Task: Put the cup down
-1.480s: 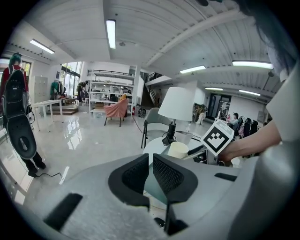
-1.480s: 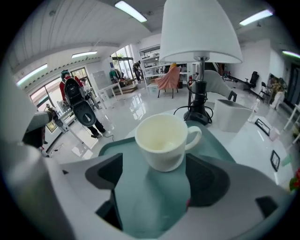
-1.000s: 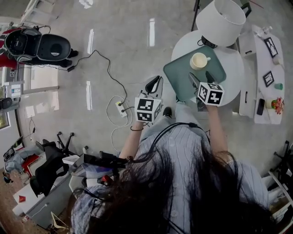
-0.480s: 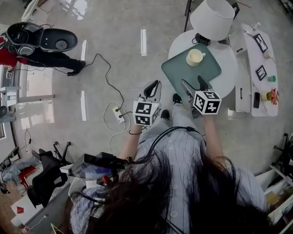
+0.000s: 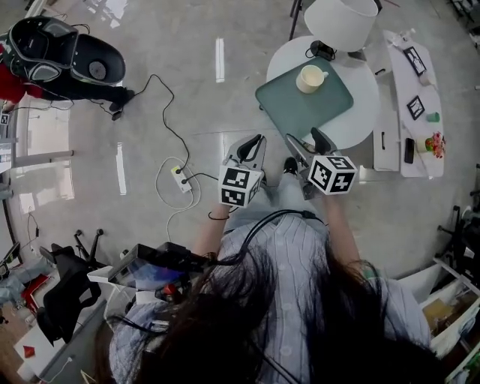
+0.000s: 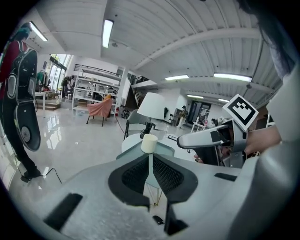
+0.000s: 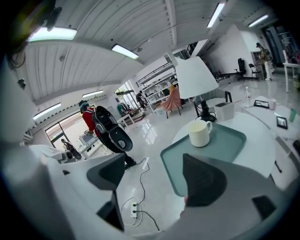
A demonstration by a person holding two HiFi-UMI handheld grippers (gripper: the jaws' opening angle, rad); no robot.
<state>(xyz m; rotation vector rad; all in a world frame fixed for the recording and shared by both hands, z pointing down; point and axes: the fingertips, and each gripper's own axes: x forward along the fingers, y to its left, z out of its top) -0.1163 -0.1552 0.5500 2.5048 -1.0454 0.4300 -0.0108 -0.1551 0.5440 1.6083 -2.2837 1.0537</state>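
**Left gripper** (image 5: 253,144): clenched. In the left gripper view (image 6: 150,161) the two dark ribbed pads stand almost together, with only a thin slit between them and nothing in it.

**Right gripper** (image 5: 302,136): released. In the right gripper view (image 7: 154,173) its jaws stand wide apart and hold nothing; glossy grey floor (image 7: 150,140) shows through the gap.

**Task item:** the cream ceramic cup with a side handle (image 5: 309,77) stands upright on the teal rectangular tray (image 5: 300,112). The tray lies on the round white table (image 5: 367,90). The cup is ahead of both grippers and well apart from them, and touches neither. Seen from the right gripper, the cup (image 7: 200,133) is ahead and slightly to the right, with its handle turned to the right.

**Edges:**
- The cup sits toward the far end of the tray (image 7: 220,150), so bare tray surface lies between it and the gripper.
- The near corner of the tray projects past the table rim toward the grippers.
- Beyond the cup stands a lamp with a white drum shade (image 5: 339,21).

**Open room:** both grippers are over open floor, short of the table edge. Below and to the left of the left gripper, a white power strip with black cable (image 5: 178,178) lies on the floor.
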